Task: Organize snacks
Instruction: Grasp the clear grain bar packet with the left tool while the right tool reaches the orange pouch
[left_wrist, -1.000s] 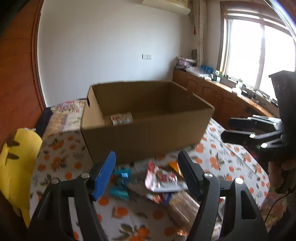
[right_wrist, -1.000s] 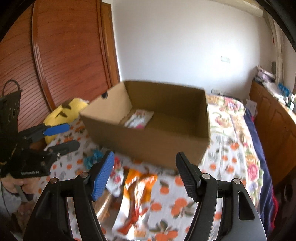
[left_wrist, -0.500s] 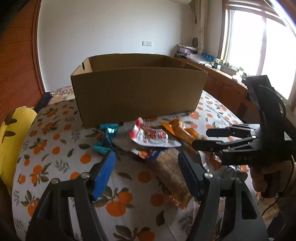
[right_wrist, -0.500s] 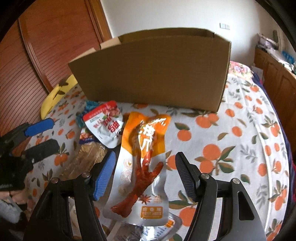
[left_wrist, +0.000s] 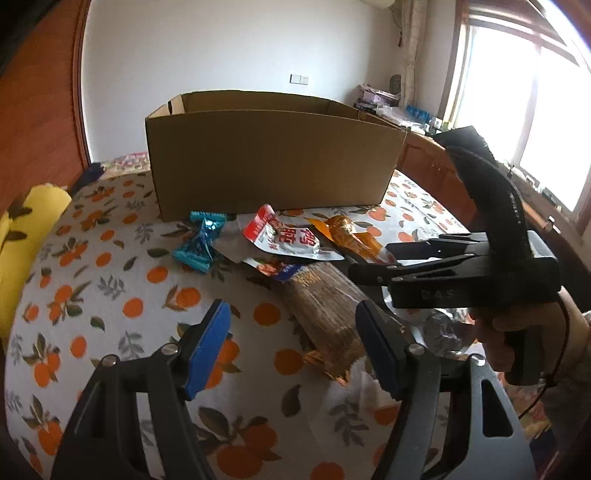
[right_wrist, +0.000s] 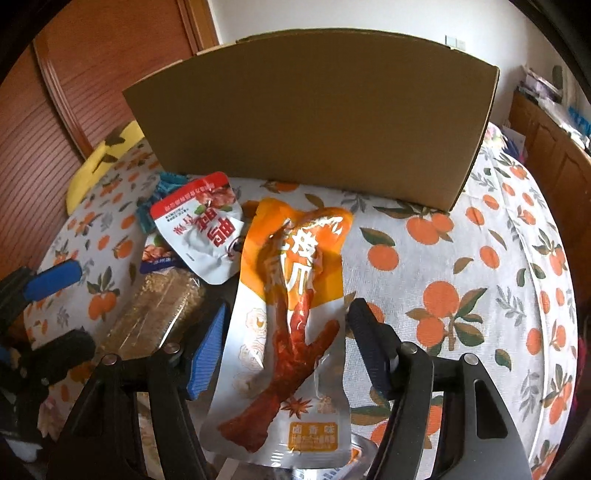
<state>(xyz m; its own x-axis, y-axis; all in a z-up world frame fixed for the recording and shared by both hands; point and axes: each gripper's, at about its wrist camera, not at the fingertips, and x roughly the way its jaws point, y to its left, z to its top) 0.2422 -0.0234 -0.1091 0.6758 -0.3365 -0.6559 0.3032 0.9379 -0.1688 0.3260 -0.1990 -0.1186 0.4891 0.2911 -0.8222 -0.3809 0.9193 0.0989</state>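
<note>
bed covered by an orange-print sheet (left_wrist: 122, 306). on it: cardboard box (left_wrist: 273, 166) at the far side; in front, a teal wrapper (left_wrist: 201, 242), red-white pouch (left_wrist: 284, 238), orange chicken-foot pouch (right_wrist: 291, 317), clear pack of brown sticks (left_wrist: 327, 310). yellow cushion (left_wrist: 26, 225) at left edge.

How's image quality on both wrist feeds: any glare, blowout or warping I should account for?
Left wrist: window blown out white, cardboard box front in shade, edges bowed by fisheye. Right wrist: sharp, evenly lit; glare patches on the orange chicken-foot packet lying between the open right gripper fingers; box wall curves strongly.
</note>
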